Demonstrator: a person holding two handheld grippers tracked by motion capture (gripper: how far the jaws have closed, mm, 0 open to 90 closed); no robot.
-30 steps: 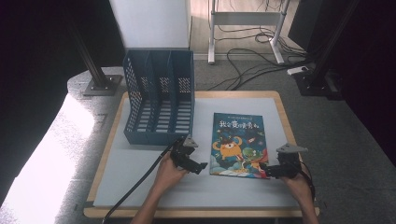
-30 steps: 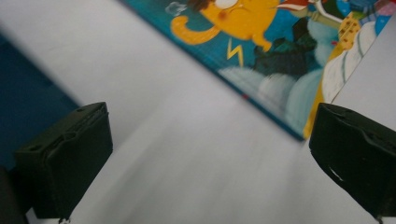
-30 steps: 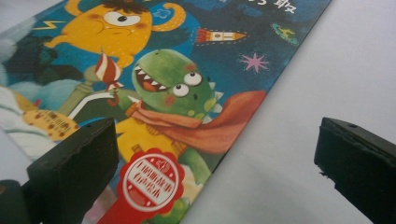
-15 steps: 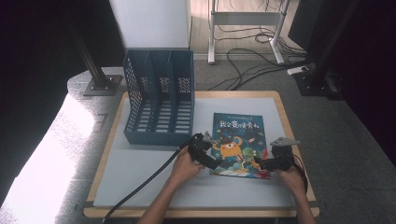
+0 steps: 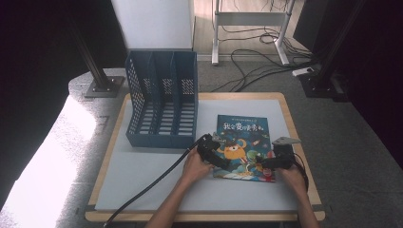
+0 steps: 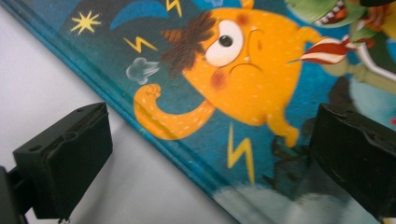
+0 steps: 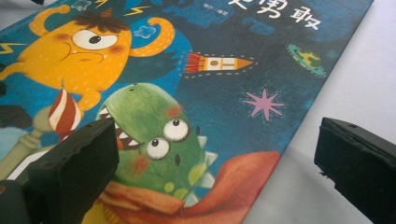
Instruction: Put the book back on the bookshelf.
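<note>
Left tool (image 5: 215,156) wide open, straddling book (image 5: 242,142) left edge. Right tool (image 5: 272,163) wide open, straddling book right edge. Nothing gripped. Book flat on bench (image 5: 142,185), just right of blue file rack (image 5: 161,104).

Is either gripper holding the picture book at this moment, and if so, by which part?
Nothing is held. The left gripper and right gripper both stand open, each straddling a side edge of the picture book, which lies flat on the table.
</note>
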